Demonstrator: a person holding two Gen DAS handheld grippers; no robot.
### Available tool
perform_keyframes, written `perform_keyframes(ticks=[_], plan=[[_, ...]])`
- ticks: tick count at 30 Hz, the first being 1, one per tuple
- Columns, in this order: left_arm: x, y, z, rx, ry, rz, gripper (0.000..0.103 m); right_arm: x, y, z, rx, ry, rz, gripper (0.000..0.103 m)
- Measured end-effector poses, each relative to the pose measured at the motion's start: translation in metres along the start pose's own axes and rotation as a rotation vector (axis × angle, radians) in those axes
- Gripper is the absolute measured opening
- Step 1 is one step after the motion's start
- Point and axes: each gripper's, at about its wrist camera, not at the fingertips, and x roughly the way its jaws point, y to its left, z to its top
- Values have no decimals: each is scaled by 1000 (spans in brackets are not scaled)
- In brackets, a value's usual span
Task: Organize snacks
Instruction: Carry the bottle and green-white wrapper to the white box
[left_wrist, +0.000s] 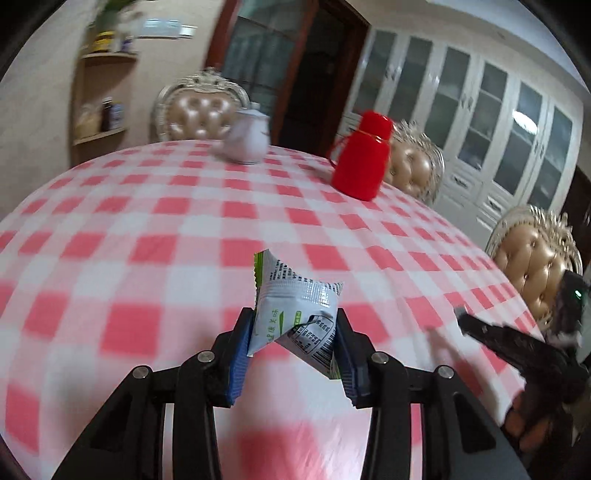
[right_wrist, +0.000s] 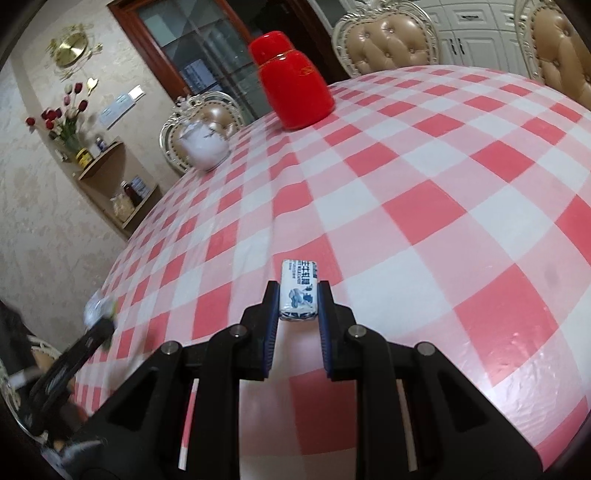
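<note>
While both hands carry snacks above the checked tablecloth (right_wrist: 443, 206), the left gripper (left_wrist: 295, 332) is clamped on a silver-and-green snack packet (left_wrist: 295, 310), pads squeezing its lower half, the pouch crumpled and twisted between them with its top corner sticking up free. Right gripper (right_wrist: 298, 302) is closed tight on a small white-and-blue candy (right_wrist: 298, 291), held near the fingertips, most of it between the pads, front end poking out. Both items are off the table surface, no bin or tray visible in either view, so the drop spot is unknown. Red thermos (left_wrist: 360, 155) and white teapot (left_wrist: 245, 136) stand far across the table, well apart from both grippers. Risks, as judgement: the left view is motion-blurred, so a fast swing could let the slick foil pouch slide out of the shallow pinch. The candy is small and smooth and could squirt forward. The two grippers sit near each other and could clip.
</note>
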Motion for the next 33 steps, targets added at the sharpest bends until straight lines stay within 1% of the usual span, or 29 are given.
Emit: perform_keyframes(ticks=[3,4,6,10,16,21,22,24,28,31,33], plan=[[-18,22,-15,-56,3,13,43,-5,5,-6,4,-7,22,23],[-24,30,-17,-81,-3,21,43,-6,8,-9,-1,-7,16,23],[-31,40,-19,-121,-12,13,43,-10,14,-19,-9,4,18,23],[-49,56,-32,-153,-10,30,43,-23,33,-42,-47,26,49,23],[-76,65,-52,-155,-32,59,43,-41,72,-77,-155,41,101,23],[-99,71,-69,-142,-58,114,43,-45,101,-104,-224,85,153,23],[-103,73,-71,-150,-55,114,43,-46,107,-111,-239,97,166,23],[-116,80,-80,-184,-66,109,43,-49,117,-121,-261,112,188,23],[-135,84,-89,-178,-59,139,43,-60,136,-137,-288,117,240,23],[-157,88,-95,-184,-62,163,43,-67,151,-150,-302,128,279,23],[-169,89,-99,-172,-65,191,43,-71,162,-160,-317,140,303,23]])
